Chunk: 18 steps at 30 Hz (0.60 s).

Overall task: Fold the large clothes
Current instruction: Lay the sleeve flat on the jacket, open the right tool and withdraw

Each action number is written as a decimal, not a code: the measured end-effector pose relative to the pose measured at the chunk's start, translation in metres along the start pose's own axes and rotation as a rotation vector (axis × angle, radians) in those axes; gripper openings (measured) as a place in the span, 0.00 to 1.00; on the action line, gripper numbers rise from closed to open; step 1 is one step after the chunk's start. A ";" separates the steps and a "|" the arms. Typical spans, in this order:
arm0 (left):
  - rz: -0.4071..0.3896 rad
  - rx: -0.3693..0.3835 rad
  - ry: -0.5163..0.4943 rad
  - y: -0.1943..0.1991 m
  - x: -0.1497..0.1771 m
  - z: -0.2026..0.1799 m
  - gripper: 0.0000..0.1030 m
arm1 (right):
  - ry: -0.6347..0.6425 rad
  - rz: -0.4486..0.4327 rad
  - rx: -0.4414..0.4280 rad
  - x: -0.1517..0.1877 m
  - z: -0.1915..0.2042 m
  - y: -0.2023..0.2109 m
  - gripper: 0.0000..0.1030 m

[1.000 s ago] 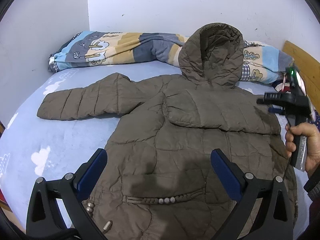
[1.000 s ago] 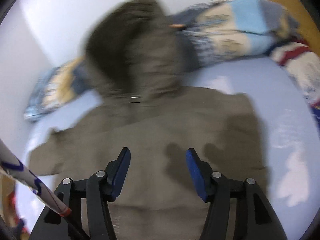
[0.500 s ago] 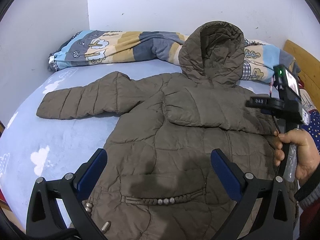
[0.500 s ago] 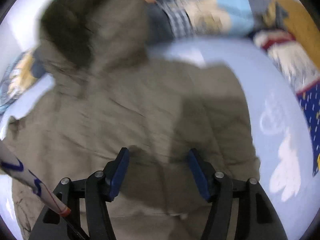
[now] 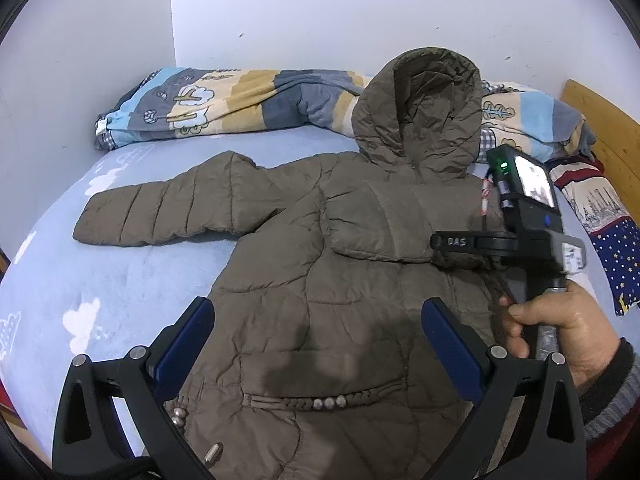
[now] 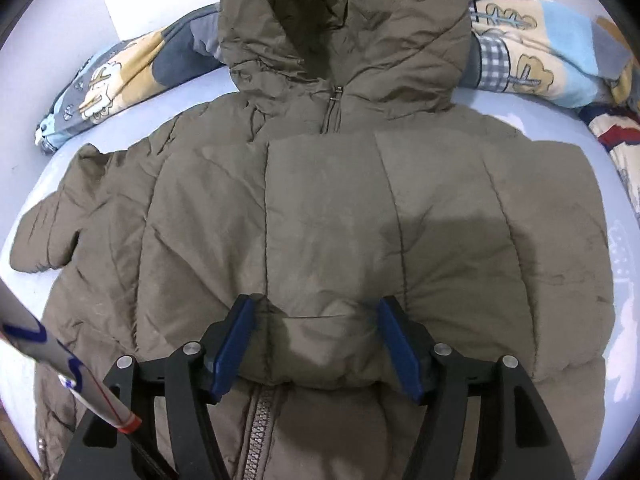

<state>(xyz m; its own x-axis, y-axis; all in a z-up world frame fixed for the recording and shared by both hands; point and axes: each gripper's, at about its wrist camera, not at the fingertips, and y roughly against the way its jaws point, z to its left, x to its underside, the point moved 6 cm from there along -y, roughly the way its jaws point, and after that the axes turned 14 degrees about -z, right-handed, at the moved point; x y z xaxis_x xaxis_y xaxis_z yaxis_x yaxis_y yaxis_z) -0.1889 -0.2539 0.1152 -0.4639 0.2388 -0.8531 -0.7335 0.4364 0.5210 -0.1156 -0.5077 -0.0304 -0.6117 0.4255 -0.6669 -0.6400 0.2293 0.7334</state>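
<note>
Brown hooded puffer jacket [image 5: 320, 280] lies flat, front up, on the light-blue bed [image 5: 80, 288], hood at 12 o'clock, one sleeve out to 9 o'clock, other sleeve folded across the chest. Right gripper [image 6: 318, 336], jaws just been opening, straddles the folded sleeve's cuff, pads apart. "DAS" readable on its finger. Left gripper [image 5: 316, 344] spread wide, empty, above the hem. Patterned quilt [image 5: 224, 100] at 12 o'clock.

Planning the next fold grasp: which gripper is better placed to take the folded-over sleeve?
Right. The right gripper is open, straddling the folded sleeve's end on the jacket. The left gripper hovers open over the hem, touching nothing.
</note>
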 end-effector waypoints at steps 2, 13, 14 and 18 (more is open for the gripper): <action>-0.006 0.005 0.003 0.003 -0.001 -0.001 1.00 | -0.018 -0.006 -0.011 -0.005 -0.001 0.007 0.67; -0.041 0.003 -0.015 0.014 -0.006 -0.016 1.00 | -0.068 -0.092 -0.047 0.010 -0.002 0.126 0.67; -0.040 0.004 -0.015 0.015 -0.006 -0.017 1.00 | -0.078 -0.105 -0.049 0.011 -0.003 0.138 0.67; -0.043 0.003 -0.031 0.017 -0.003 -0.022 1.00 | -0.106 -0.169 -0.067 0.026 -0.005 0.193 0.68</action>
<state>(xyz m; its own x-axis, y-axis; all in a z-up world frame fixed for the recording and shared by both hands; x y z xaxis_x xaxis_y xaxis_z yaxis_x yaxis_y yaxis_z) -0.2115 -0.2663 0.1273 -0.4164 0.2461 -0.8753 -0.7509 0.4496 0.4836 -0.2571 -0.4572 0.0931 -0.4434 0.4764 -0.7592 -0.7608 0.2477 0.5998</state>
